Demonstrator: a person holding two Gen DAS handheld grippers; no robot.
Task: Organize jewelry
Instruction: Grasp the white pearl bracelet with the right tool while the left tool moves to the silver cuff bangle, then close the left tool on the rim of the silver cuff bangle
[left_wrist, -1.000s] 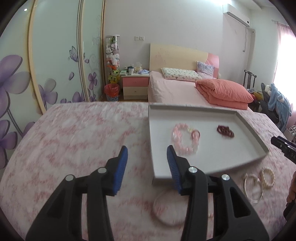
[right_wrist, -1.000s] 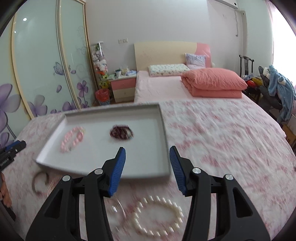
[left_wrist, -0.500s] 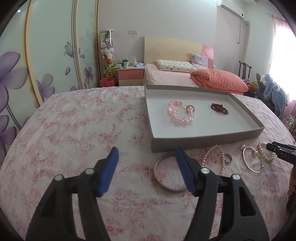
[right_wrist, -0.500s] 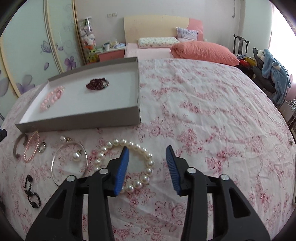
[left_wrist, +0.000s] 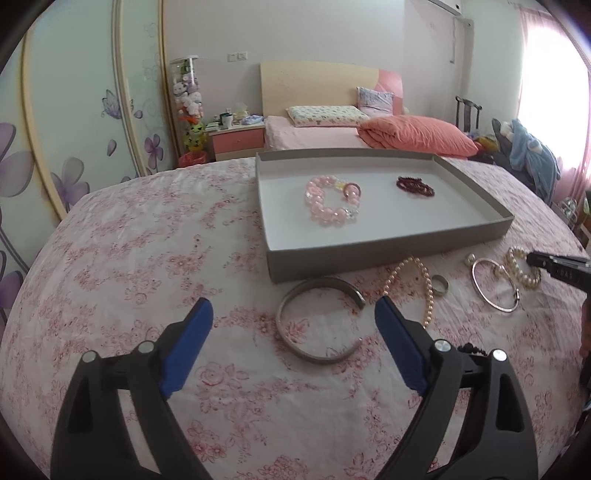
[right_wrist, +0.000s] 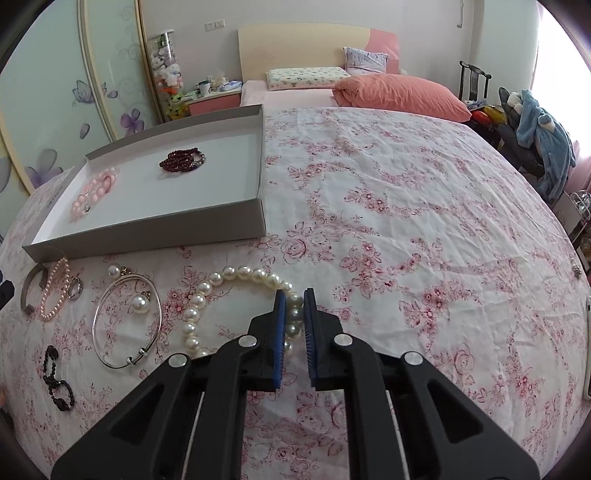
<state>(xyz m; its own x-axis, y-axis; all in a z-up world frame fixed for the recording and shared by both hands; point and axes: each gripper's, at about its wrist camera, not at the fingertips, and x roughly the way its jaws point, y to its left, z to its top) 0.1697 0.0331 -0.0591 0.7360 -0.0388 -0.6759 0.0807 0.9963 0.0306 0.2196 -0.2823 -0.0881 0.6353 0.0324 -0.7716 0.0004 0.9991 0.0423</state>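
A grey tray (left_wrist: 376, 246) (right_wrist: 155, 236) sits on the floral cloth and holds a pink bead bracelet (left_wrist: 330, 201) (right_wrist: 92, 194) and a dark red bead bracelet (left_wrist: 415, 185) (right_wrist: 183, 159). My left gripper (left_wrist: 293, 339) is open above a silver cuff bangle (left_wrist: 319, 319), not touching it. My right gripper (right_wrist: 294, 319) is shut on the white pearl bracelet (right_wrist: 229, 278), which lies on the cloth; its tip also shows in the left wrist view (left_wrist: 554, 264).
Loose on the cloth: a thin pink pearl strand (left_wrist: 424, 284) (right_wrist: 55, 288), a ring (left_wrist: 440, 285) (right_wrist: 75, 287), a thin silver bangle with pearl (right_wrist: 127, 321) (left_wrist: 495, 286), a black bead piece (right_wrist: 55, 376). A bed (right_wrist: 351, 88) and chair stand behind.
My right gripper came down over the white pearl bracelet and closed on it. My left gripper pulled back from the tray, lowered toward the silver cuff and opened wider.
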